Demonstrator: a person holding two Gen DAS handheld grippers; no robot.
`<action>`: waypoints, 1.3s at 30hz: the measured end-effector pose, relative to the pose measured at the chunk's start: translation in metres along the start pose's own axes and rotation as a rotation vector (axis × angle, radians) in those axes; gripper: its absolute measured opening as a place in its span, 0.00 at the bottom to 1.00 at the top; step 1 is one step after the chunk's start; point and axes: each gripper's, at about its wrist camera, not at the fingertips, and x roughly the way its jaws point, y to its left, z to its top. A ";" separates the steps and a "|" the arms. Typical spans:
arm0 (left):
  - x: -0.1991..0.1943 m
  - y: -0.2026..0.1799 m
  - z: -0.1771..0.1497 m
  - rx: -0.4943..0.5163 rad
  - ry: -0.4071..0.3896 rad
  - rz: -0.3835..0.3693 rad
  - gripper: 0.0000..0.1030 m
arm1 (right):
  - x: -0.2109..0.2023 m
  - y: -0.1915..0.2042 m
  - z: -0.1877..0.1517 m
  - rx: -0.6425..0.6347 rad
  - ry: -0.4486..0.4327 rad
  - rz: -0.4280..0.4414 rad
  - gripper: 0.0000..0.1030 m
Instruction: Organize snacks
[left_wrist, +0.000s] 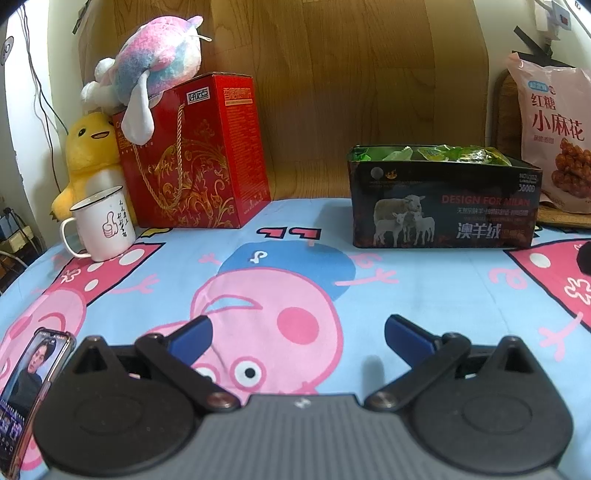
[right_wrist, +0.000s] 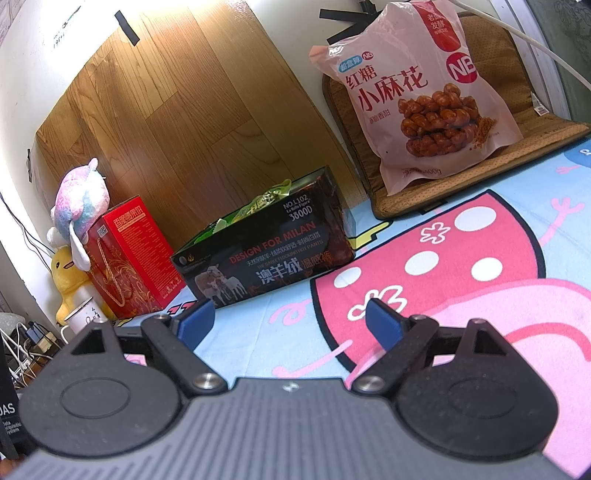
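A black box with sheep printed on it (left_wrist: 443, 206) stands on the cartoon cloth at the far right, holding several green snack packets (left_wrist: 443, 152). It also shows in the right wrist view (right_wrist: 266, 254), with the packets (right_wrist: 258, 206) poking above its rim. A pink bag of twisted dough snacks (left_wrist: 554, 133) leans behind the box; in the right wrist view (right_wrist: 424, 92) it leans on a brown cushion. My left gripper (left_wrist: 297, 332) is open and empty, low over the cloth. My right gripper (right_wrist: 291, 321) is open and empty, in front of the box.
A red gift box (left_wrist: 192, 155) with a pastel plush (left_wrist: 159, 70) on top, a yellow duck plush (left_wrist: 88, 147) and a white mug (left_wrist: 103, 229) stand at the far left. A phone (left_wrist: 29, 391) lies at the near left. A wooden board (left_wrist: 351, 81) stands behind.
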 end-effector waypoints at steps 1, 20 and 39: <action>0.000 0.000 0.000 0.000 0.000 0.000 1.00 | 0.000 0.000 0.000 0.000 0.000 0.000 0.88; -0.002 -0.002 0.000 0.011 -0.018 -0.019 1.00 | 0.000 0.000 0.000 -0.001 0.000 0.001 0.88; -0.005 -0.004 -0.002 0.021 -0.027 -0.026 1.00 | 0.000 0.000 0.001 0.007 -0.001 0.007 0.88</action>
